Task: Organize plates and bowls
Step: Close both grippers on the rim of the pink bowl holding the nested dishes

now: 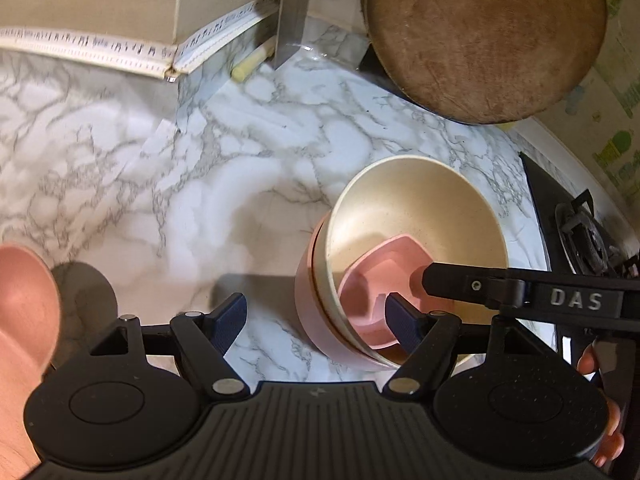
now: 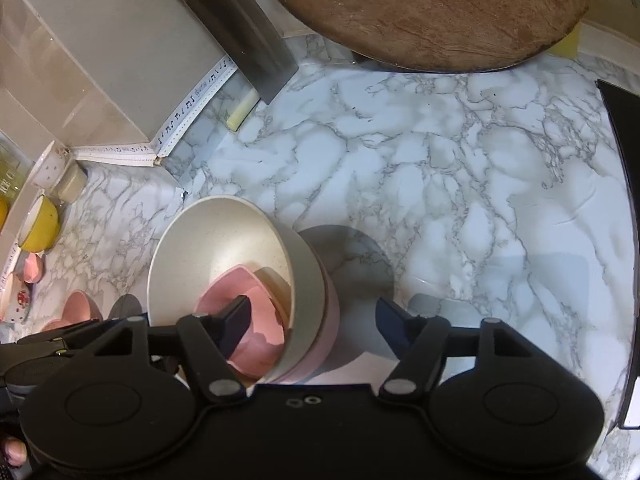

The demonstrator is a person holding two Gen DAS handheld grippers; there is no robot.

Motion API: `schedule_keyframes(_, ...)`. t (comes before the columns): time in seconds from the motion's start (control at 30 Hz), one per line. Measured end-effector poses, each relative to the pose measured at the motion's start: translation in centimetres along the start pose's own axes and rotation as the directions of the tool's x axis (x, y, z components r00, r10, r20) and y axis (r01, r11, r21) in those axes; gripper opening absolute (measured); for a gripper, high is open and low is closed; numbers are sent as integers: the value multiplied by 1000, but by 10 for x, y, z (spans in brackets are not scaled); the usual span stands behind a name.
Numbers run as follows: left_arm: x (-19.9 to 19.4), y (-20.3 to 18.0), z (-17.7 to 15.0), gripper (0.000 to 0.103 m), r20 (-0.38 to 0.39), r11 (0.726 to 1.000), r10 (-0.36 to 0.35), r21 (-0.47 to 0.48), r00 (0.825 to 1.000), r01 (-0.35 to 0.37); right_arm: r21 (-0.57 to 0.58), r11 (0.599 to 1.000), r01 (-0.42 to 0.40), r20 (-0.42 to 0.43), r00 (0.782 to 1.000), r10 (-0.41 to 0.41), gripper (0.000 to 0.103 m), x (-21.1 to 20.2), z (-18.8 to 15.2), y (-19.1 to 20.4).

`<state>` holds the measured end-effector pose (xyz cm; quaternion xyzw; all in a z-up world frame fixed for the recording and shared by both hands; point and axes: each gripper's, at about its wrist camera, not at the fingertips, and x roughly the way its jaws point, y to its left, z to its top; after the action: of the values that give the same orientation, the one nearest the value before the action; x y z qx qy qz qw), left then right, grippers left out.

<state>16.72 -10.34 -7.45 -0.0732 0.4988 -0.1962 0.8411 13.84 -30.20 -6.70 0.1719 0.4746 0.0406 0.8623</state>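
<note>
Bowls are seen stacked on a marble-patterned countertop [image 2: 440, 184]: a cream bowl [image 2: 224, 240] is nested in a pink bowl [image 2: 328, 320], and a small pink angular dish [image 2: 256, 320] lies inside the cream one. The stack is seen tilted in both views.

Surface: white with grey veining, glossy, with faint creases like a stuck-on film. At the back a tiled wall is met, edged by a white strip printed with music notes [image 2: 188, 112]. A round wooden chopping board [image 2: 432, 12], brown and scuffed, is leaned against the wall. A cleaver blade [image 2: 256, 48], dull steel, is stood beside it. A black stove edge [image 1: 576, 232] is noted at the right, with a burner grate visible in the left wrist view.

At far left in the right wrist view, a yellow bowl [image 2: 40, 228], a white dotted dish [image 2: 50, 168] and further pink bowls [image 2: 80, 308] are ranged along the wall.

Left gripper [image 1: 316, 320]: fingers spread wide, nothing held; its right finger overlaps the stack's rim, contact cannot be told.

Right gripper [image 2: 312, 328]: spread open around the stack's near wall, one finger inside over the pink dish, the other outside; nothing is clamped.

Bowl material: matte, speckled, smooth-walled.
</note>
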Motion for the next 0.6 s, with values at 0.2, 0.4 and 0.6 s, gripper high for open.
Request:
schedule_keyframes(0.2,3,1,-2,59,1,999,-11,-37,1000,11,33,999,10,-9,1000,-10,46,9,1,2)
schedule_keyframes(0.4,5,-3,-4,38,-7,999,-23,-38,1000,23,21,1000,9,-22,1000,-9,37,12,0,6)
schedule_keyframes(0.6,0,-8,-6,37,-6,1000,-5,-20,1000,4,3,1000,28,-21,999,-28,33,11,-2,10)
